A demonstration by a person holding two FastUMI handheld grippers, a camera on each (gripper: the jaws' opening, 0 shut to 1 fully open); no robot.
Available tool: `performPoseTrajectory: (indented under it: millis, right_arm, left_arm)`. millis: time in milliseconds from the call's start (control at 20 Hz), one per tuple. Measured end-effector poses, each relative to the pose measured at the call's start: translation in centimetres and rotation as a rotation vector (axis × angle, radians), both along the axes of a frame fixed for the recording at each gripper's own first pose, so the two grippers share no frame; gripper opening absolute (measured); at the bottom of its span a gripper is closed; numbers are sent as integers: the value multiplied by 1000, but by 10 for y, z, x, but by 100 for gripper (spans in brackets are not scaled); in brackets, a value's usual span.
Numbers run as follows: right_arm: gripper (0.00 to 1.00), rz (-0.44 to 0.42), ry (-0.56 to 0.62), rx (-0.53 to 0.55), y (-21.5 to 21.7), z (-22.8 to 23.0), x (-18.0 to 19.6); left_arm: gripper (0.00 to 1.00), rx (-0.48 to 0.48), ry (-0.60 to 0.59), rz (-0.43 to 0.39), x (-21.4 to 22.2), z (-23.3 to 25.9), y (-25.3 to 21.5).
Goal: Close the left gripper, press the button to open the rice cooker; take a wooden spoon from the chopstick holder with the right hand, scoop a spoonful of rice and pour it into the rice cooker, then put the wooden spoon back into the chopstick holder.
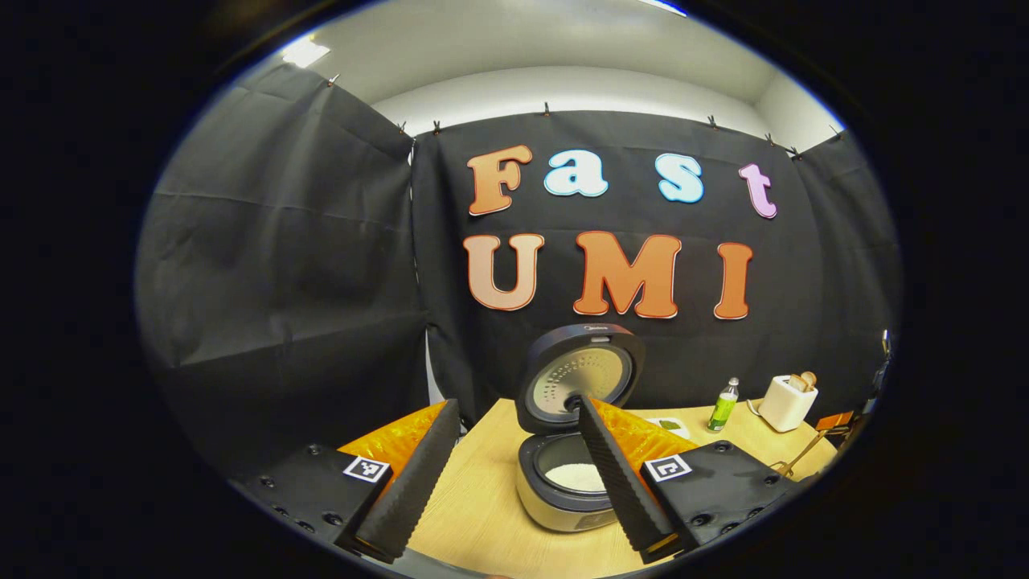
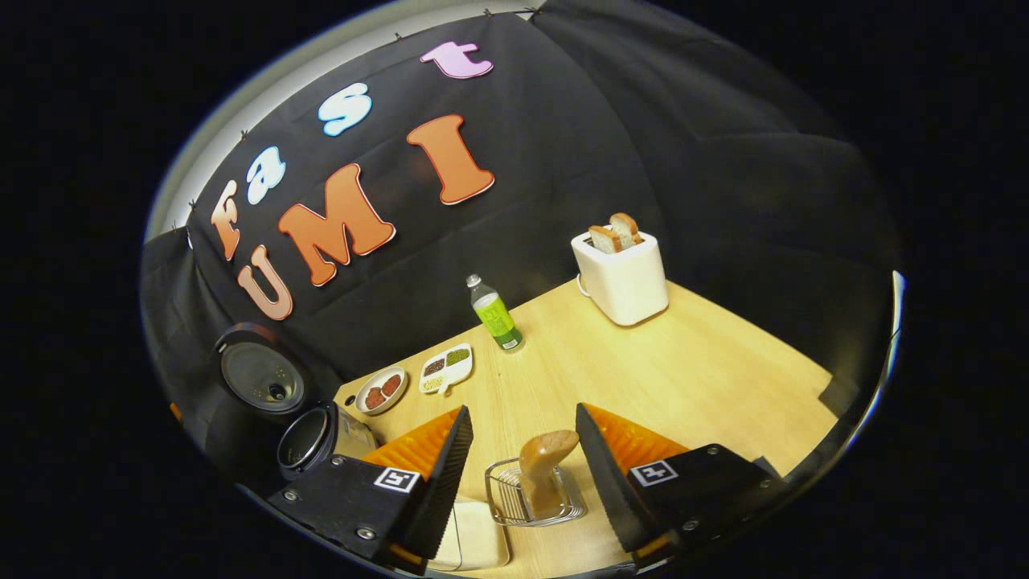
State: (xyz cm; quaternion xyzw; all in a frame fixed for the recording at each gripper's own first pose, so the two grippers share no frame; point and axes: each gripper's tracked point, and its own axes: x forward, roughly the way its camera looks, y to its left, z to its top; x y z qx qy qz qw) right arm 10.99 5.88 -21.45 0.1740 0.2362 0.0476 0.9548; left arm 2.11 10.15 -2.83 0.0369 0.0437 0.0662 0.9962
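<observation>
The rice cooker stands on the wooden table with its lid raised upright, and white rice lies in its pot. My left gripper is open, held back from the cooker and to its left, with nothing between its fingers. In the right gripper view the wooden spoon stands in a wire chopstick holder. My right gripper is open, with the spoon ahead of it in the gap and neither finger touching it. The open cooker shows at the far left there.
A white toaster with bread, a green bottle, a round dish and a divided dish sit toward the back of the table. A white container lies next to the holder. Black cloth walls close in behind.
</observation>
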Motion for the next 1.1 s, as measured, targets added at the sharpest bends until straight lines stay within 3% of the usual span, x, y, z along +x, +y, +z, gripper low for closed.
performPoseTrajectory:
  millis: [150,250,550,850,1100]
  right_arm:
    - [93,-10,-44,-47,-8,29,-4]
    - [95,-18,-84,-68,-9,54,-5]
    - [95,-39,-207,-113,-6,138,-15]
    - [94,-75,-355,-133,-12,229,-36]
    - [94,-103,-418,-207,-23,267,-56]
  left_arm:
    - [99,-9,-1,-22,2,0,-7]
    - [100,-15,2,-34,6,0,-12]
    - [98,5,-8,-47,17,5,-20]
    - [100,-34,22,-151,30,3,-37]
    - [100,-39,-13,-185,72,37,-46]
